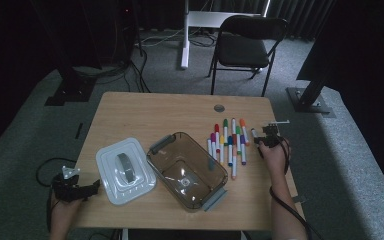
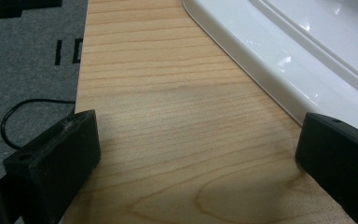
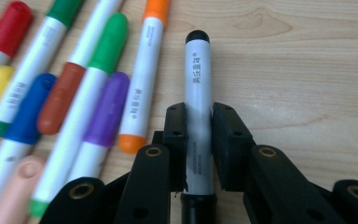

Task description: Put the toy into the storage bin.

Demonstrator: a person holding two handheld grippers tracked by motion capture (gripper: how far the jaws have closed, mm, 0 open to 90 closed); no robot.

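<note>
Right tongs [image 3: 198,140] clamped around black-capped marker [image 3: 197,93]; beside other markers [image 3: 98,93]

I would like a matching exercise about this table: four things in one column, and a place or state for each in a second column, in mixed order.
Things:
1. black marker
2. white lid
3. brown box
4. left gripper

Places or states:
A. open, over bare wood beside the lid
B. empty, in the middle of the table
C. clamped in the right gripper
D. flat on the table, left of the box

Pairs: 1-C, 2-D, 3-B, 4-A
</note>
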